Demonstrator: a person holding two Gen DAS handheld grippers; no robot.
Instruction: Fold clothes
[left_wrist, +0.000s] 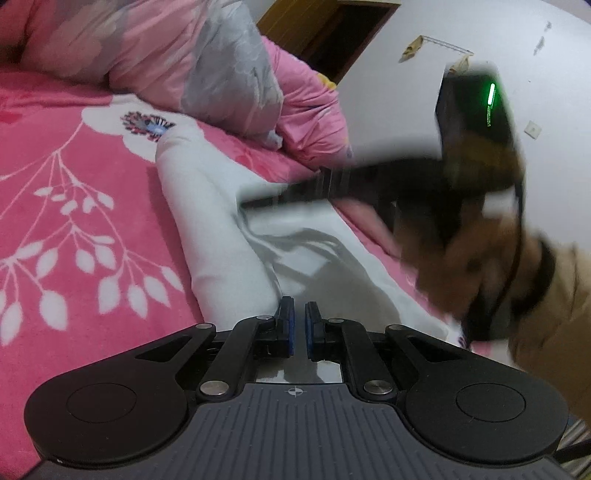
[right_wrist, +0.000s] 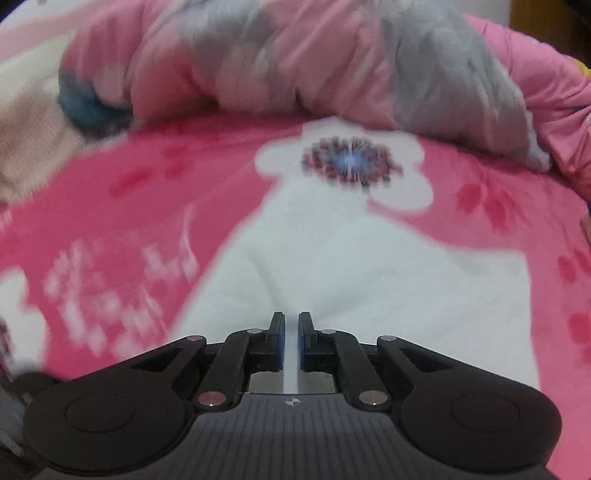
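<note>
Bed scene, both wrist views. White garment (left_wrist: 207, 206) spread on pink blanket (left_wrist: 74, 206) with white flower and leaf print; one edge rolled into a long ridge, a fold lifted at the near side. Left gripper (left_wrist: 299, 314) low over the near part of the garment, jaws drawn to a narrow slit; blue pads (left_wrist: 286, 325) nearly together; cloth between them not discernible. Right gripper (right_wrist: 291, 325) seen in its own view with jaws equally narrow, pinched on a thin white strip of the garment (right_wrist: 369, 280) running back between the pads. Same gripper in the left view at upper right, blurred, held by a hand (left_wrist: 465, 258) with a tan sleeve (left_wrist: 561, 295), its fingers over the garment's far part. Pink-and-grey quilt (left_wrist: 177, 55) bunched at the far edge of the blanket. White wall (left_wrist: 406, 110) behind.
</note>
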